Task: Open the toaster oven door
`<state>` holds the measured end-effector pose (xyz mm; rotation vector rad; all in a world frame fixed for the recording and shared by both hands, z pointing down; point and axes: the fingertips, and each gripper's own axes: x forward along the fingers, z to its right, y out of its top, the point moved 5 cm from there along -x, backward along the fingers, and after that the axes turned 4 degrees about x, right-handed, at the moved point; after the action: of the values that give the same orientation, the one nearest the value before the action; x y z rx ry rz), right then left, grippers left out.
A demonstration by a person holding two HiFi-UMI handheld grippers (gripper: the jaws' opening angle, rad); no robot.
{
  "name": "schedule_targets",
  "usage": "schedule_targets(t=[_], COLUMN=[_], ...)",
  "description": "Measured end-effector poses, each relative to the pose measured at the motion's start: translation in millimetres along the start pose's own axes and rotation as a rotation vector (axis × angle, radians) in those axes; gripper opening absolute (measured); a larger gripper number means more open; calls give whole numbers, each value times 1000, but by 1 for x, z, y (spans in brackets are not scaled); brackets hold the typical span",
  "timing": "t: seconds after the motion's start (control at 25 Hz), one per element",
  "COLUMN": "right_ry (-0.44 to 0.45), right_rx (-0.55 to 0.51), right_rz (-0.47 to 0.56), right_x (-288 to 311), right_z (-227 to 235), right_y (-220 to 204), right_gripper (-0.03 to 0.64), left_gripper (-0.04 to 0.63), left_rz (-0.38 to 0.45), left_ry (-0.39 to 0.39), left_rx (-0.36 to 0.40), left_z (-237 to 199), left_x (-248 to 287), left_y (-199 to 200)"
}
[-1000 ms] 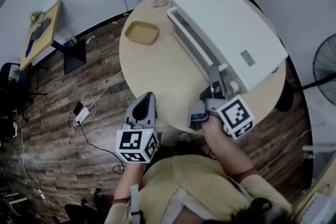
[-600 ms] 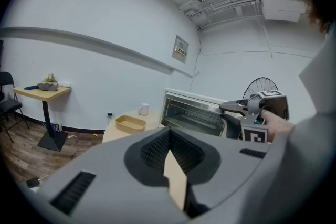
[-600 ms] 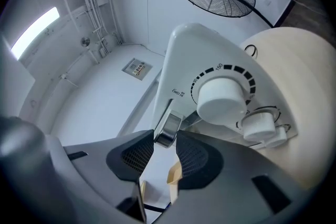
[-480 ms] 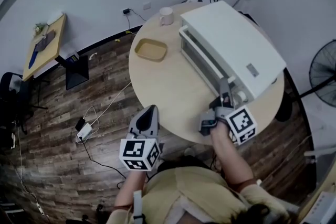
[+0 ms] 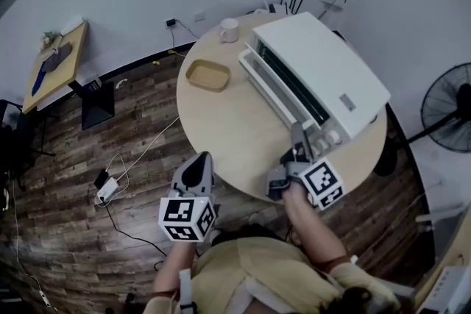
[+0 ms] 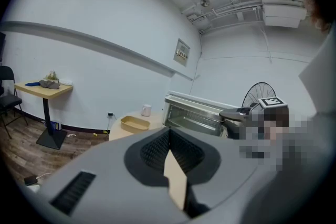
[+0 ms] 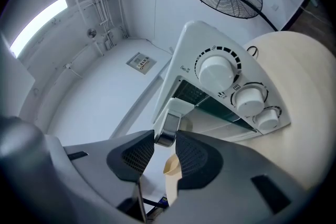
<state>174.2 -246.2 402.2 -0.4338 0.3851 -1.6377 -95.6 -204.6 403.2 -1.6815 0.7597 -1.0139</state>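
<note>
A white toaster oven stands along the right side of the round counter, its front turned toward the middle. Its door is slightly ajar: in the right gripper view a dark gap shows between the top of the door and the oven body. The long handle runs across the top of the door, and three white knobs sit in a row on the panel at the near end of the front.

The right tool reaches over the near right edge of the counter and grips the near end of the handle. The metal bar and its white bracket sit between the tips of the two jaws, with both pads against it.

The left tool is held off the near edge of the counter, above the wooden floor and well apart from the oven. Its jaws are closed together with nothing between them.

A shallow yellow tray lies near the far left edge of the counter. A white mug stands at the far edge, just left of the oven's far corner. A black fan stands on the floor beyond the right side of the counter.
</note>
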Motion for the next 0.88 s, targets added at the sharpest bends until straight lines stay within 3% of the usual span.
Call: schedule_targets(t=[0.88], right_ry=[-84], right_rx=[-176], right_rz=[-195], right_x=[-29], right_z=[9], right_y=[-75], right_gripper=[114], left_gripper=[2], left_rz=[-28], left_ry=[10], left_rx=[-16], left_z=[-13], left_x=[-22], left_y=[-16])
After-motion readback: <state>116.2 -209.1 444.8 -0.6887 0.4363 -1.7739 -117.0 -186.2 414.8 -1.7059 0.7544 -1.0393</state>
